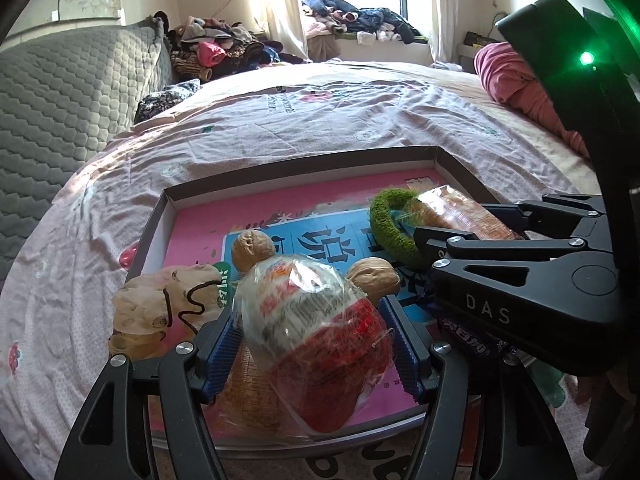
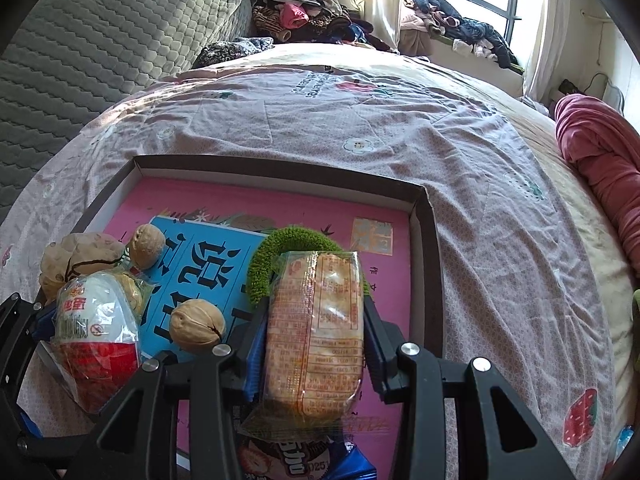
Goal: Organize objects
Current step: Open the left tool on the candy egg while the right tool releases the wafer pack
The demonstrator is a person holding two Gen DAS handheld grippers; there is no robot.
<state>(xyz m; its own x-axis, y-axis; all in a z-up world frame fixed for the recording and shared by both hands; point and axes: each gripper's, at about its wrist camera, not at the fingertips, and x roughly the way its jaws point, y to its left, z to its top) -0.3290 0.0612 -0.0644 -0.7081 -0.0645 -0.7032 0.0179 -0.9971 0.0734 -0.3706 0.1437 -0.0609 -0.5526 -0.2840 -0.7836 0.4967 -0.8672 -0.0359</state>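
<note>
Already most of the sorting looked done: the shallow box on the bed held two walnuts, a green ring, a cloth pouch at its 9 o'clock edge, and a dark wrapped sweet at 6 o'clock, all lying on a pink and blue book that lined the bottom. Two packets remained between claws. The left claw stood fairly wide around the red-and-white packet, its blue pads at the wrapper's sides, so I judged it gripped and resting low over the box's 7 o'clock corner. The right claw bracketed the orange biscuit packet, which pointed toward 12 o'clock with its far end against the ring; whether the pads pressed or merely flanked it I could not tell, though it seemed close to being let go. What was left, by my reckoning, was to set both packets down and clear off. Both claws angled steeply down over the box, side by side and near each other, the right one crossing at 3 o'clock in the left view.
</note>
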